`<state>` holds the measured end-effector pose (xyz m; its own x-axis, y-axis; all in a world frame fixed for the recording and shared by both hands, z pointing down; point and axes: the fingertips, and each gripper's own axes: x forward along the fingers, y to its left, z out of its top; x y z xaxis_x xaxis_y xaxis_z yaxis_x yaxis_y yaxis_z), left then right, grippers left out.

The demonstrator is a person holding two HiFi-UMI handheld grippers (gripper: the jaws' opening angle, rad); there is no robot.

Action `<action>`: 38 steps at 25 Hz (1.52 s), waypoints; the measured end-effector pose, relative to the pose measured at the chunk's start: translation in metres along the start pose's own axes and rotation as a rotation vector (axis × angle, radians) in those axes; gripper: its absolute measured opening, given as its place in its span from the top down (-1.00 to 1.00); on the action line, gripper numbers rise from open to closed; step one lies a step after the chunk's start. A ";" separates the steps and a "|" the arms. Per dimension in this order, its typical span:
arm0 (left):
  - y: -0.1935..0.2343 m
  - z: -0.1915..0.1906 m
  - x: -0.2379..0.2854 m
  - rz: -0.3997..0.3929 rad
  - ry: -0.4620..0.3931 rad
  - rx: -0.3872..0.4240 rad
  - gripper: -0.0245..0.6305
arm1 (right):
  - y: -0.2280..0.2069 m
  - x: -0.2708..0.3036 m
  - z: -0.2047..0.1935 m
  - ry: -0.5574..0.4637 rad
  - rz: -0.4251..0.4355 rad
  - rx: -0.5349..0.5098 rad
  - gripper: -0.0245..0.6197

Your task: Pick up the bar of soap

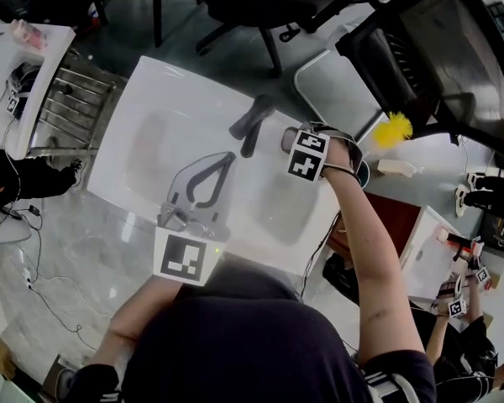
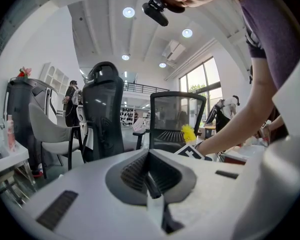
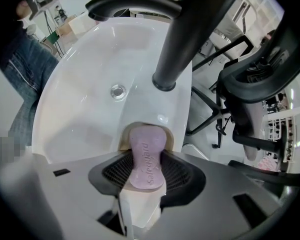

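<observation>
Between the right tool's (image 3: 147, 170) two ribbed pads sits the bar of soap (image 3: 145, 146), a pale pink bar with raised lettering along its face. The pads pinch it from both sides. Its rounded far end sticks out past the tips, and its near end lies back between the pads.

Ahead of this tool and below the soap lies the white sink (image 3: 85, 84), with the round metal drain (image 3: 118, 91) down to the left. The base of the black faucet (image 3: 182, 39) stands just beyond the soap, slightly to the tool's right, and its spout arches across the top of the right gripper view.

From the head view, the right tool (image 1: 290, 139) is held over the far rim of the sink (image 1: 151, 99), just beside the faucet (image 1: 252, 124). The soap itself is too small to make out there.

To the left, the left tool (image 1: 228, 158) hangs over the middle of the basin, well apart from the right one. Its own view shows the left tool (image 2: 150, 171) pressed together with nothing between the pads. It points out over the room toward a black office chair (image 2: 177, 119).
</observation>
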<state>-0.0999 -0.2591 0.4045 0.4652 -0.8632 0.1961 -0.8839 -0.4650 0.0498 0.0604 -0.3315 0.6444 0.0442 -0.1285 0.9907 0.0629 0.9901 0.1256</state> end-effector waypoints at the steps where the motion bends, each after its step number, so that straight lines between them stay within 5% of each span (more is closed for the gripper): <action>1: 0.000 0.000 -0.001 0.001 -0.001 -0.002 0.93 | 0.000 -0.001 0.000 0.002 -0.006 -0.001 0.33; 24: -0.025 0.027 -0.026 -0.036 -0.090 0.032 0.93 | 0.006 -0.122 0.028 -0.125 -0.307 0.032 0.34; 38: -0.041 0.039 -0.036 -0.125 -0.140 0.075 0.93 | 0.034 -0.217 0.039 -0.351 -0.579 0.272 0.34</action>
<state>-0.0789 -0.2168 0.3572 0.5777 -0.8144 0.0549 -0.8153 -0.5790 -0.0093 0.0141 -0.2681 0.4360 -0.2460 -0.6557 0.7139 -0.2729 0.7535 0.5981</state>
